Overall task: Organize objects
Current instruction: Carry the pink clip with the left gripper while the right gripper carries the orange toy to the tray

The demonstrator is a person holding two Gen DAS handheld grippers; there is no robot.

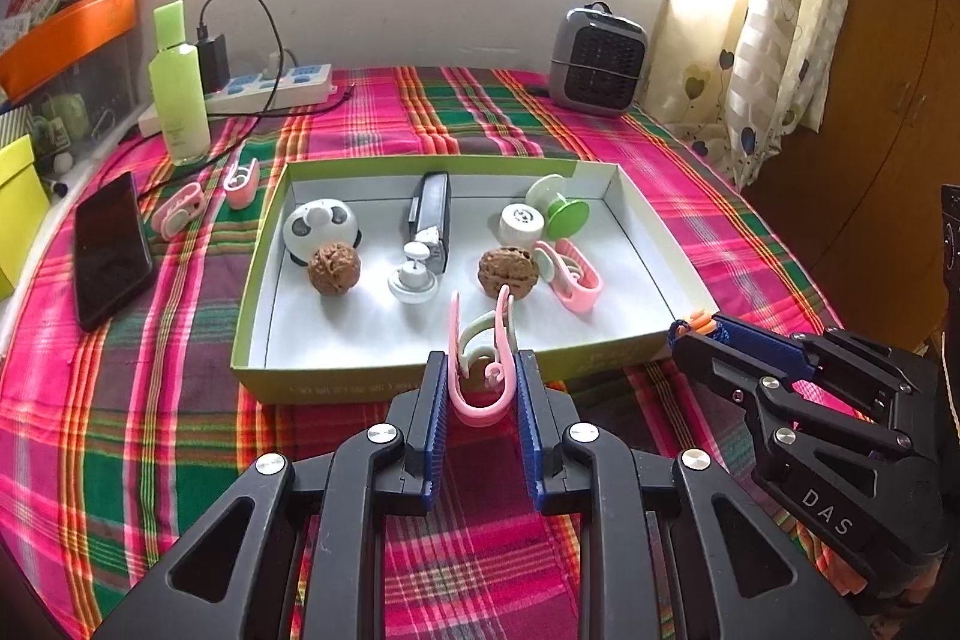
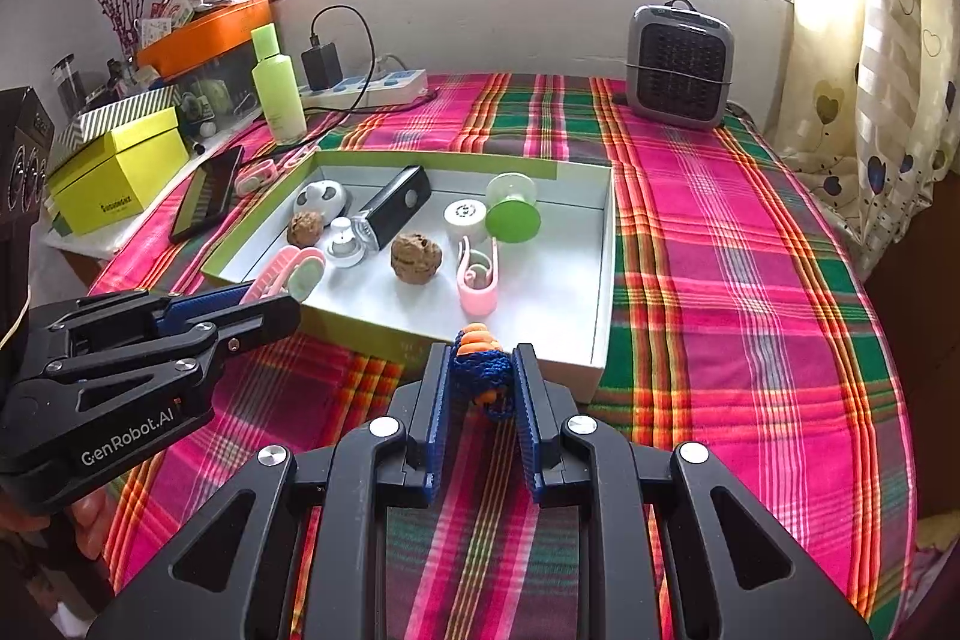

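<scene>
My left gripper is shut on a pink clip with a pale green inner tongue, held just before the front wall of a shallow green box with a white floor. The right wrist view shows that left gripper and its clip over the box's near left corner. My right gripper is shut on a blue and orange knotted cord charm at the box's front rim. In the left wrist view the right gripper sits at the box's near right corner.
The box holds a panda toy, two walnuts, a black device, a white pump top, a white cap, a green spool and another pink clip. Left of it lie a phone, two pink clips and a green bottle. A heater stands behind.
</scene>
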